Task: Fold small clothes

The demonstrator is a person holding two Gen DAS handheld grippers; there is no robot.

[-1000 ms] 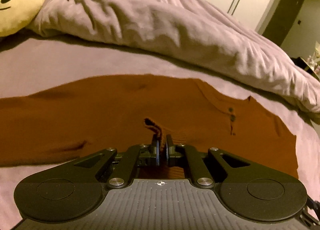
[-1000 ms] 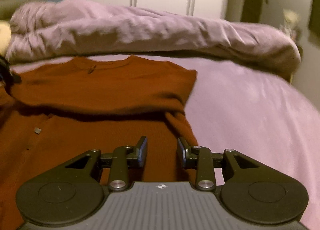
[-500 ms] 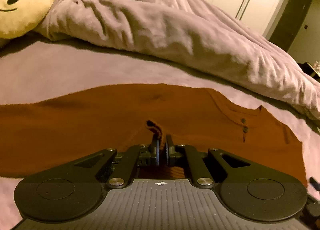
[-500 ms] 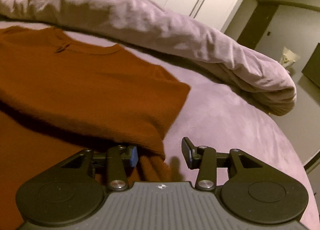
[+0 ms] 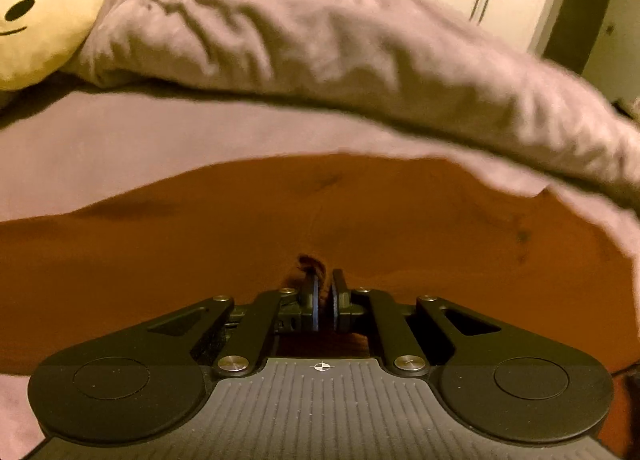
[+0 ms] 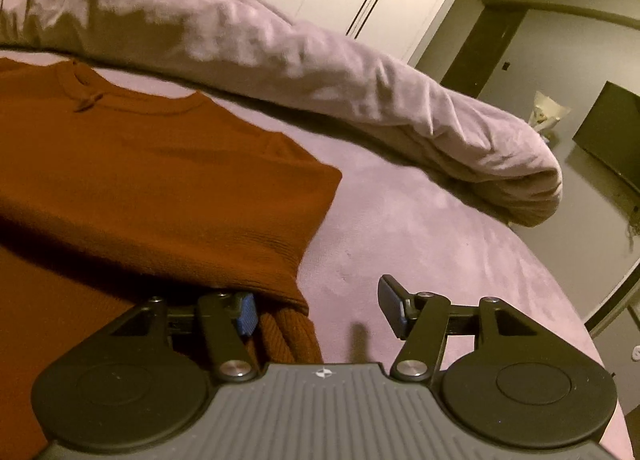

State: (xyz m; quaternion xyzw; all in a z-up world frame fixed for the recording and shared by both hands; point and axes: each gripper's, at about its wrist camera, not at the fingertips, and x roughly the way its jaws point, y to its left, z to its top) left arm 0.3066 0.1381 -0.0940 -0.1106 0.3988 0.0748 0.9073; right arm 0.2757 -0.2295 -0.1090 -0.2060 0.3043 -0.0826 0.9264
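Sweater (image 5: 240, 244) flat on bed (image 5: 120, 148), partly folded: upper layer lapped over lower, collar at 11 o'clock in right view. Left gripper (image 5: 324, 292) pinches fabric tuft, jaws narrow, likely to carry fold. Right gripper (image 6: 320, 308) wide, straddling ribbed cuff (image 6: 288, 332) at 6 o'clock, probably about to grasp. Duvet (image 6: 280, 48) bunched at 12. No containers visible.

Black linkages, silver screws, blue-padded fingers (image 6: 247, 314).
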